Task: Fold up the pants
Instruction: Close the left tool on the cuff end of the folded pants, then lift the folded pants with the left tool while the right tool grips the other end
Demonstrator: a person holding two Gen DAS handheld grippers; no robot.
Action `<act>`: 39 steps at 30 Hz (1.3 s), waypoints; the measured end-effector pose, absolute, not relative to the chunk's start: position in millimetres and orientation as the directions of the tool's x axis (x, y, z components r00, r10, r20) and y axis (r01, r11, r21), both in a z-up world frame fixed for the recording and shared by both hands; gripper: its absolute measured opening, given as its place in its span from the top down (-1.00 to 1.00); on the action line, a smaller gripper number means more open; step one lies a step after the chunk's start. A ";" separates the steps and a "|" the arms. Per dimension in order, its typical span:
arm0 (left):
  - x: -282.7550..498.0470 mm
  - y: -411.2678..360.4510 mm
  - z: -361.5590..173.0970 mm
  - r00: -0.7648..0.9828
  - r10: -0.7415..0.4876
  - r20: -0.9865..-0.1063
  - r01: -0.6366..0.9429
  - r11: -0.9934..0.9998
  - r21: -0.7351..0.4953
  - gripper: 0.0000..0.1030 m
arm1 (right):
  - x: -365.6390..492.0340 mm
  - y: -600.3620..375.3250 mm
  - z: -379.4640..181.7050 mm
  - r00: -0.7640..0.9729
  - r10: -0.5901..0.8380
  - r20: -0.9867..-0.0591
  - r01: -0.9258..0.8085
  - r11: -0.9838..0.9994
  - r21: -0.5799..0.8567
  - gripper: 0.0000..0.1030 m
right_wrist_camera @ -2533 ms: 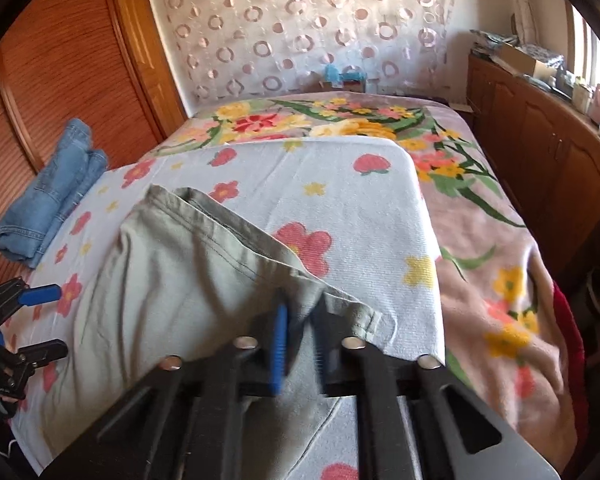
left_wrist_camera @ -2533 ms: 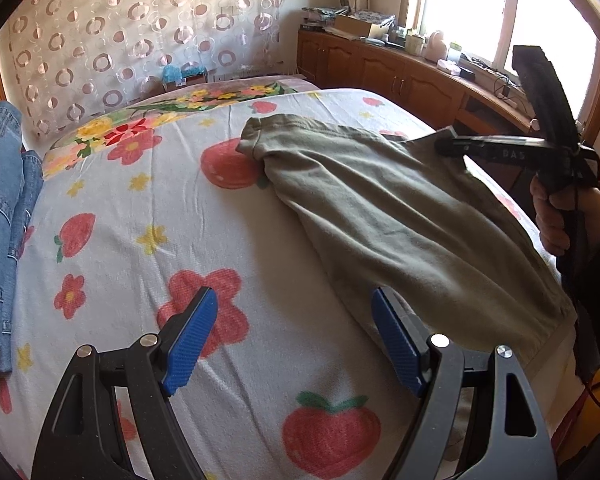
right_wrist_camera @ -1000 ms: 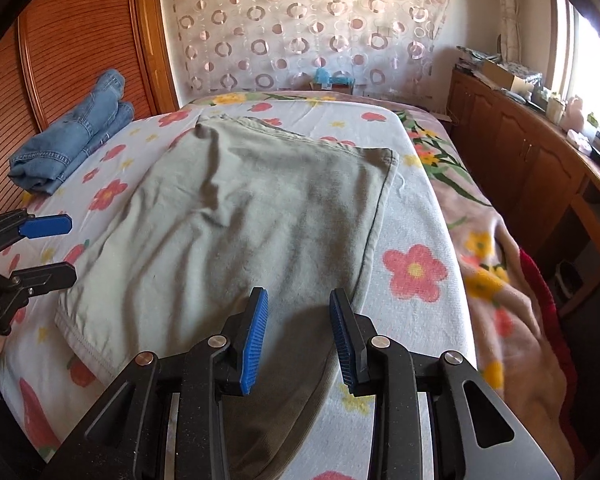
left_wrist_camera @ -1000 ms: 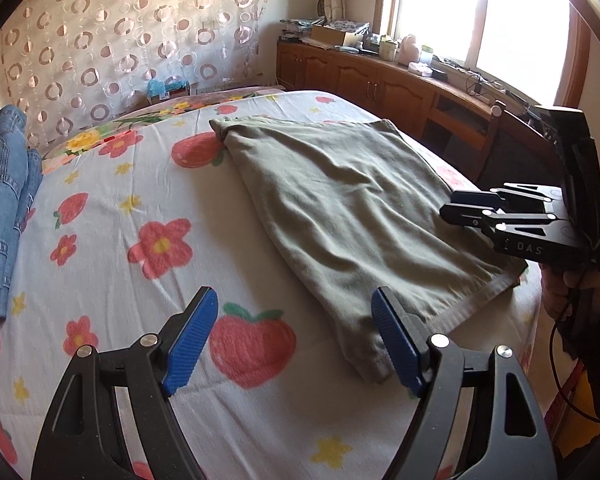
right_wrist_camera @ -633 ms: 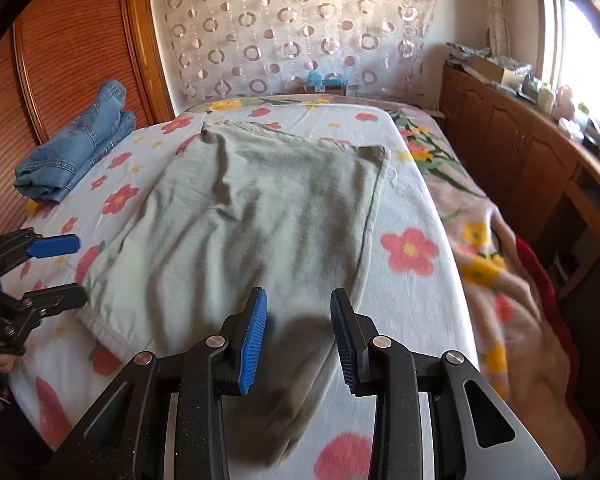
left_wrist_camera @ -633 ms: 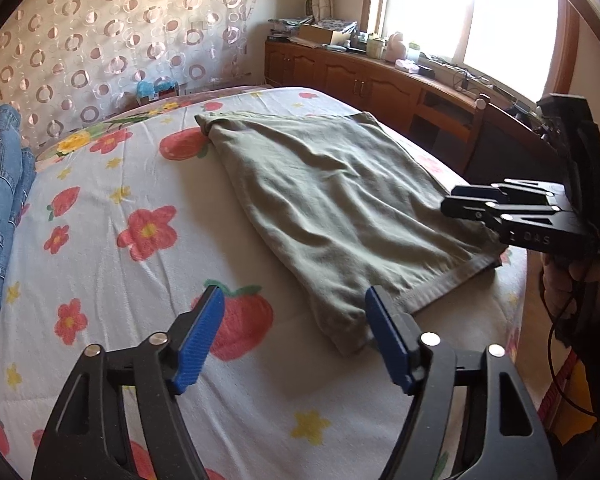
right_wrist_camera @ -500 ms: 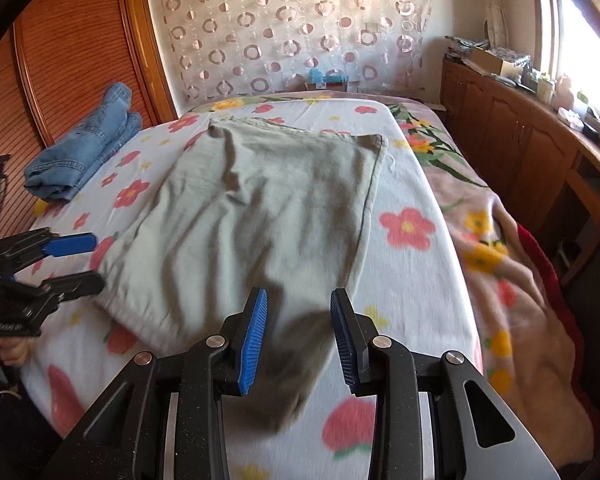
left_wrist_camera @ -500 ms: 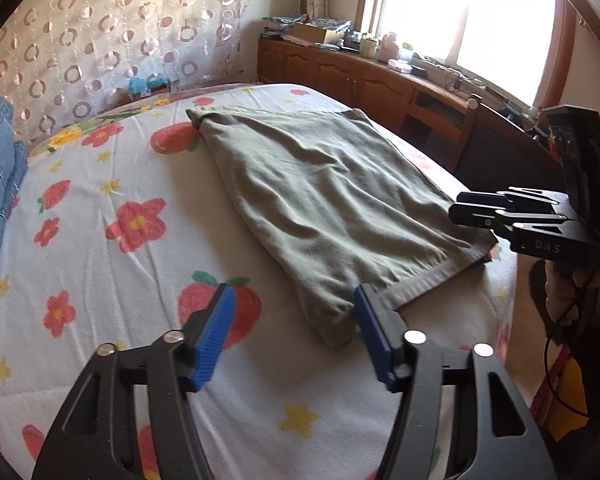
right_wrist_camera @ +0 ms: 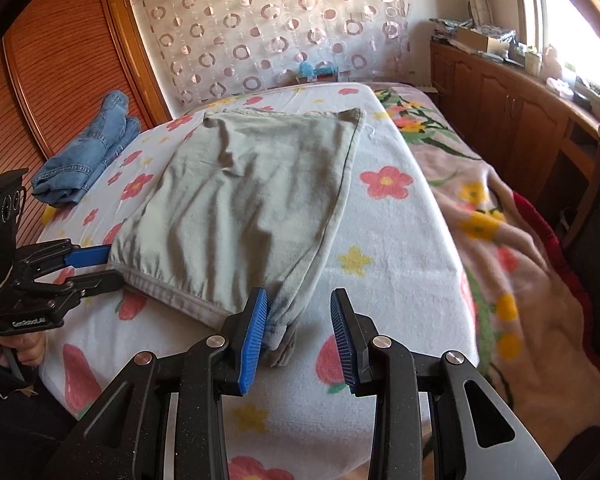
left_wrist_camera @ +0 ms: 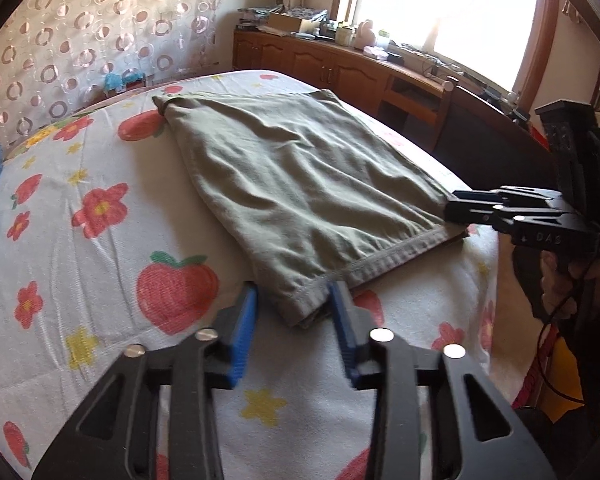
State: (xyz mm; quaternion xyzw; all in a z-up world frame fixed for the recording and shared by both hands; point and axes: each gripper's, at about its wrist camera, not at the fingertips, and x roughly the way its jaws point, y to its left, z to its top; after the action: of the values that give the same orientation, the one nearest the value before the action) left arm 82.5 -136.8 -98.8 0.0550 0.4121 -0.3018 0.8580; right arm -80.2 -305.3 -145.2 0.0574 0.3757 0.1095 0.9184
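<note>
Olive-green pants point(left_wrist_camera: 300, 184) lie folded flat on the flowered bed sheet point(left_wrist_camera: 100, 280), hem end toward me. My left gripper point(left_wrist_camera: 294, 314) straddles the near left hem corner; its jaws are closing, and a little gap still shows beside the blue pads point(left_wrist_camera: 244, 320). In the right wrist view the pants point(right_wrist_camera: 252, 200) reach down to my right gripper point(right_wrist_camera: 300, 334), which stands open around the right hem corner, the cloth brushing its left pad. The left gripper point(right_wrist_camera: 100, 268) shows there at the other hem corner, and the right gripper point(left_wrist_camera: 456, 210) shows in the left wrist view.
Folded blue jeans point(right_wrist_camera: 88, 160) lie at the bed's far left by a wooden wardrobe point(right_wrist_camera: 60, 60). A pink floral blanket point(right_wrist_camera: 500, 240) hangs over the right side. Wooden cabinets point(left_wrist_camera: 320, 64) and a chair point(left_wrist_camera: 480, 128) line the window wall. A hand point(left_wrist_camera: 556, 284) holds the right gripper's handle.
The right gripper let go of the pants, which now lie flat. Both grippers came in to the near hem corners, and the left jaws narrowed around theirs.
</note>
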 end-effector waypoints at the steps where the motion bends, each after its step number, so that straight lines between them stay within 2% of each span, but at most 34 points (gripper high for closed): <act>1: 82.0 -137.4 -98.9 0.474 -0.478 -0.739 0.568 0.808 -0.159 0.47 | -80.4 -305.3 -146.2 0.691 0.249 -0.679 -0.161 0.968 0.191 0.33; 2: 81.1 -138.4 -98.6 0.478 -0.477 -0.738 0.570 0.807 -0.153 0.49 | -80.3 -304.7 -147.0 0.689 0.252 -0.680 -0.164 0.968 0.192 0.33; 6: 81.2 -136.8 -94.2 0.481 -0.487 -0.729 0.575 0.803 -0.156 0.68 | -79.8 -305.6 -146.1 0.686 0.277 -0.672 -0.184 0.961 0.208 0.55; 10: 80.3 -131.7 -87.1 0.491 -0.498 -0.715 0.575 0.801 -0.163 0.70 | -83.0 -305.0 -143.2 0.696 0.291 -0.657 -0.202 0.957 0.209 0.77; 20: 82.2 -127.1 -95.9 0.475 -0.475 -0.741 0.559 0.813 -0.164 0.70 | -95.1 -299.6 -145.7 0.709 0.281 -0.647 -0.194 0.960 0.204 0.78; 22: 82.2 -126.5 -98.3 0.474 -0.474 -0.742 0.554 0.815 -0.166 0.70 | -95.9 -300.0 -147.2 0.710 0.272 -0.649 -0.186 0.962 0.200 0.67; 23: 82.5 -126.3 -98.7 0.473 -0.475 -0.742 0.553 0.816 -0.170 0.70 | -96.3 -300.7 -147.9 0.713 0.265 -0.649 -0.177 0.964 0.199 0.54; 25: 82.7 -126.2 -98.8 0.472 -0.477 -0.741 0.553 0.815 -0.173 0.70 | -95.0 -301.7 -148.8 0.712 0.262 -0.651 -0.164 0.964 0.208 0.50; 27: 82.8 -126.0 -98.9 0.472 -0.478 -0.741 0.552 0.816 -0.174 0.70 | -93.7 -301.0 -150.4 0.709 0.254 -0.658 -0.155 0.966 0.206 0.37; 37: 83.1 -123.9 -100.5 0.479 -0.484 -0.732 0.546 0.818 -0.182 0.65 | -86.8 -290.1 -153.2 0.697 0.250 -0.672 -0.154 0.968 0.201 0.37; 39: 82.8 -124.0 -100.9 0.483 -0.484 -0.730 0.549 0.817 -0.179 0.65 | -86.2 -290.1 -153.8 0.694 0.262 -0.671 -0.166 0.964 0.206 0.56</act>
State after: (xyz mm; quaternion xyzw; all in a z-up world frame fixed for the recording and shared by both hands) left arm 82.8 -124.0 -100.9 0.0393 0.4105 -0.3003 0.8601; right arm -86.2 -290.1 -153.8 0.0649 0.3735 0.1166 0.9180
